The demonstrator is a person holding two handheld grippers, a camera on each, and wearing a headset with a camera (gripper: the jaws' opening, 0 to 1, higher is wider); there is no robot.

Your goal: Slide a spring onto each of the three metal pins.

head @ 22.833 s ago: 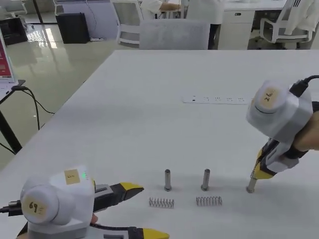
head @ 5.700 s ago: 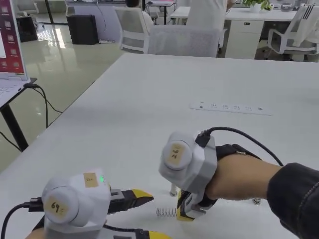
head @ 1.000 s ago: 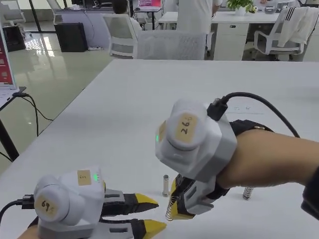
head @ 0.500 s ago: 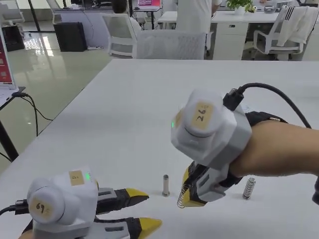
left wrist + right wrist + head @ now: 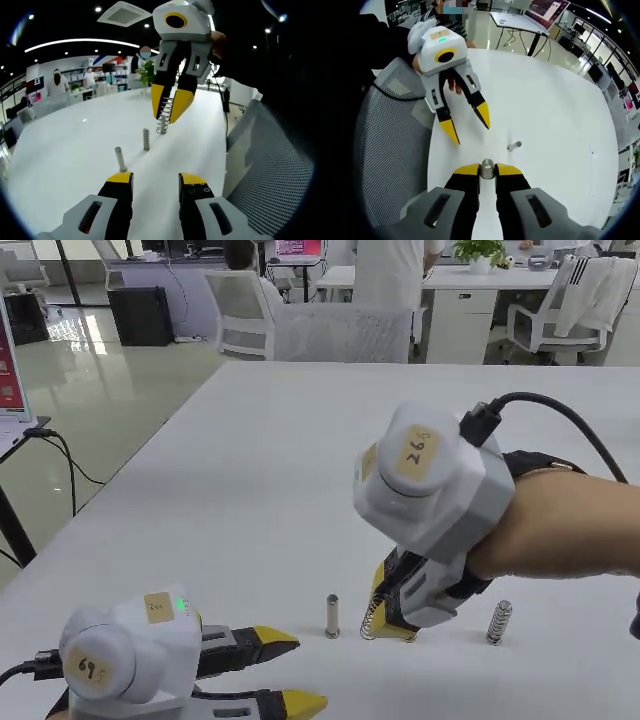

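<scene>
Since the right tool (image 5: 390, 622) has its jaws pressed onto a spring (image 5: 371, 616), pinching the upper coils and leaving the lower ones free, the step in hand looks to be threading that spring over the bare pin (image 5: 332, 615), which stands just to its left at lower centre of the head view. The spring hangs tilted, its lower end close to the desk (image 5: 300, 460) and beside the pin, not over it.

To do this well, I would raise the tool until the bottom coil clears the pin's top, then roll the wrist so the spring stands upright with its bore centred above the pin. The right gripper view looks straight down the spring's open end, with the pin just above and to the right of it, so it is a good guide for lining up. Lower slowly and let go only once several coils have swallowed the pin, or the spring may flick aside and roll.

At lower right of the head view a loaded pin (image 5: 498, 622) already wears its spring, so the wrist should avoid it. The left tool (image 5: 305, 672), jaws spread and empty, sits at lower left.
</scene>
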